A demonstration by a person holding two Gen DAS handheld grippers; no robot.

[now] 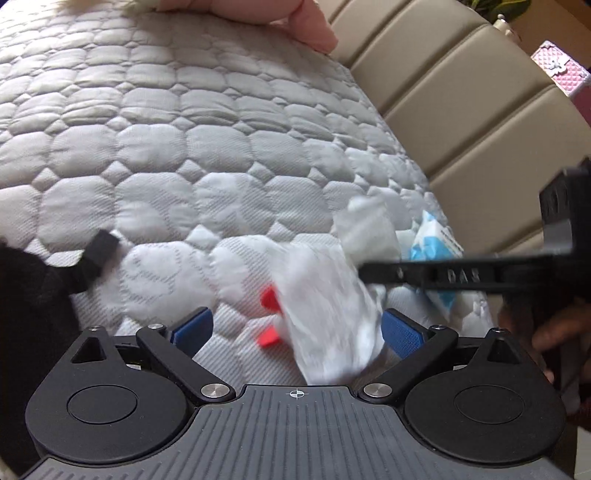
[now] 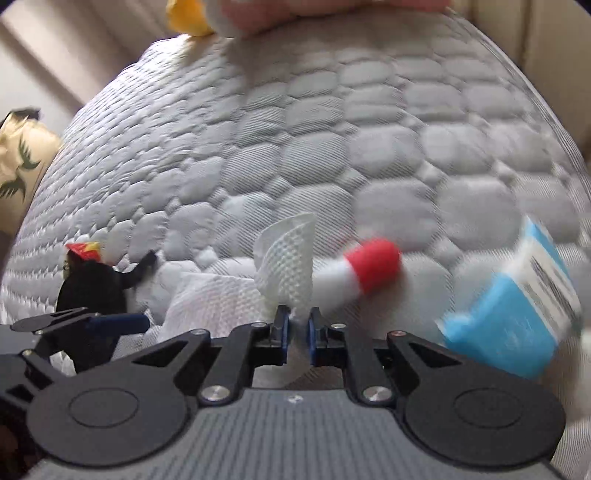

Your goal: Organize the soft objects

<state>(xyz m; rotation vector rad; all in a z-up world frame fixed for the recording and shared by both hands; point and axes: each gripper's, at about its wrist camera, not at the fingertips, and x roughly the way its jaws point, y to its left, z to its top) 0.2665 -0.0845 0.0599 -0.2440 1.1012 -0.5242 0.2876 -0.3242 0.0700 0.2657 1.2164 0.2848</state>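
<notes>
So everything here sits on a grey quilted mattress (image 1: 155,155), and I'll place things off that.

The right gripper (image 2: 295,325) has its blue pads pressed almost together, pinching a fold of white mesh cloth (image 2: 286,266). The cloth stands up in a curl just past the fingertips, and the rest of it trails down to the mattress on the near left side. Just behind the cloth there's a red and white plush piece (image 2: 364,271), blurry, so I can't tell exactly what it is. On the right of the mattress, close to the edge, a blue and white packet (image 2: 517,302) is tilted and smeared by motion.

The left gripper (image 1: 297,330) is spread wide open, blue pads (image 1: 194,328) well apart. A white cloth, blurred, hangs between them without either pad clearly touching it; I can't tell for sure. Red bits peek out beside it.

At the left edge of the mattress there's a black plush toy (image 2: 92,291) with a red and yellow bit on top. Up at the far end lies a pink soft thing (image 1: 258,14), plus something yellow (image 2: 186,16) next to it. A beige padded headboard (image 1: 461,110) runs along the mattress's side.
</notes>
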